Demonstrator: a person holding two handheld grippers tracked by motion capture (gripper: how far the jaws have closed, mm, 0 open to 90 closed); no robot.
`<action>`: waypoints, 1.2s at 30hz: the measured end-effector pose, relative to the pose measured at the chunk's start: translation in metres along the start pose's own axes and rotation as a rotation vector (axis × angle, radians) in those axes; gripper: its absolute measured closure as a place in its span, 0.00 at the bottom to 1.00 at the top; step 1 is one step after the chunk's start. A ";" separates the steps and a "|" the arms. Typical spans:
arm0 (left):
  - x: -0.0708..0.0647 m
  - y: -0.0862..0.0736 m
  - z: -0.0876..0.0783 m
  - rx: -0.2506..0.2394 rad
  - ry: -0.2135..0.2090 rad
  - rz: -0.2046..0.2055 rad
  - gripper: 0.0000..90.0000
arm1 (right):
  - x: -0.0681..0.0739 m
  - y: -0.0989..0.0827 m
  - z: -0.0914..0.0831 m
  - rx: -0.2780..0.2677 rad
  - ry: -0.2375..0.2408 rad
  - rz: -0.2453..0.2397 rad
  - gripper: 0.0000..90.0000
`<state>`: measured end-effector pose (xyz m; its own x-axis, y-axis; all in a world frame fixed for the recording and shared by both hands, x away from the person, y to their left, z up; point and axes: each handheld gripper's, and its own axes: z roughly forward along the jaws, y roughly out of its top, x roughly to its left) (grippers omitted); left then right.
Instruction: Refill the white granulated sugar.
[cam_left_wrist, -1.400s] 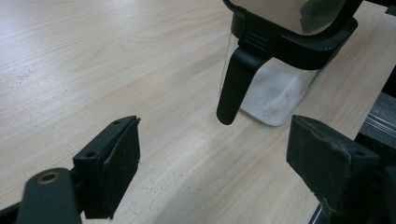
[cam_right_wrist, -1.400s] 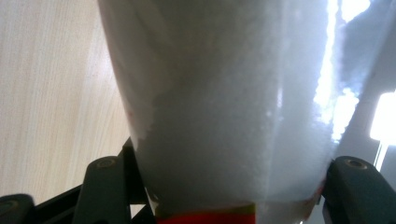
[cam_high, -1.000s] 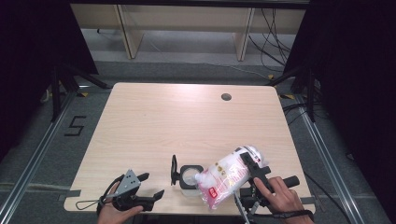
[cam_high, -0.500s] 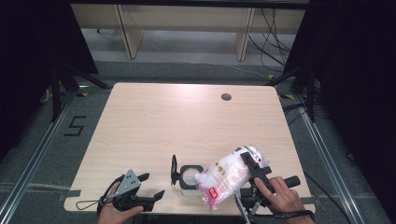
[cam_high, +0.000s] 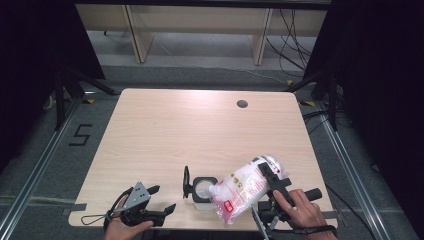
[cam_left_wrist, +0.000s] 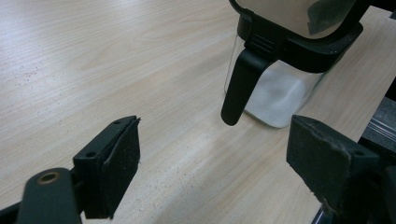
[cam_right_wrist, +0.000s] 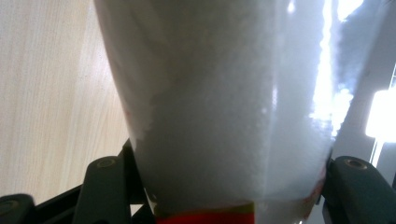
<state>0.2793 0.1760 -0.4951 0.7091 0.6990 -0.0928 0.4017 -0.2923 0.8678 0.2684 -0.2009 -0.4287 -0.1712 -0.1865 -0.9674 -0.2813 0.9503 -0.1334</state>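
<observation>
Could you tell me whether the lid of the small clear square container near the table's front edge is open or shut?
Open. The black hinged lid stands upright at the left side of the clear square container, and the tipped bag of white granules points into its uncovered mouth.

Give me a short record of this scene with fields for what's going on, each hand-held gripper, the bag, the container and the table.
activity: pouring white granules from a bag into a container
right hand-held gripper: shut on the bag, holding it tilted
bag: clear plastic, white granules inside, red label, mouth down at the container's opening
container: clear, black rim, lid flipped open, some white granules at the bottom
left hand-held gripper: open, holding nothing, left of the container
table: light wood, round hole near the far edge
</observation>
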 end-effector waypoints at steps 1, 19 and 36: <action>-0.001 0.000 0.000 0.006 0.004 -0.016 0.19 | -0.002 0.000 0.000 -0.013 -0.010 -0.029 0.45; 0.001 0.000 -0.001 0.010 0.012 0.001 0.19 | -0.001 -0.002 0.000 0.002 0.008 -0.008 0.45; 0.001 0.000 -0.001 0.003 0.010 -0.005 0.19 | 0.001 -0.001 0.000 0.000 0.008 -0.015 0.45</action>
<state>0.2796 0.1770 -0.4946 0.7011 0.7071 -0.0919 0.4068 -0.2907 0.8661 0.2688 -0.2019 -0.4296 -0.1746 -0.2026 -0.9636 -0.2841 0.9474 -0.1477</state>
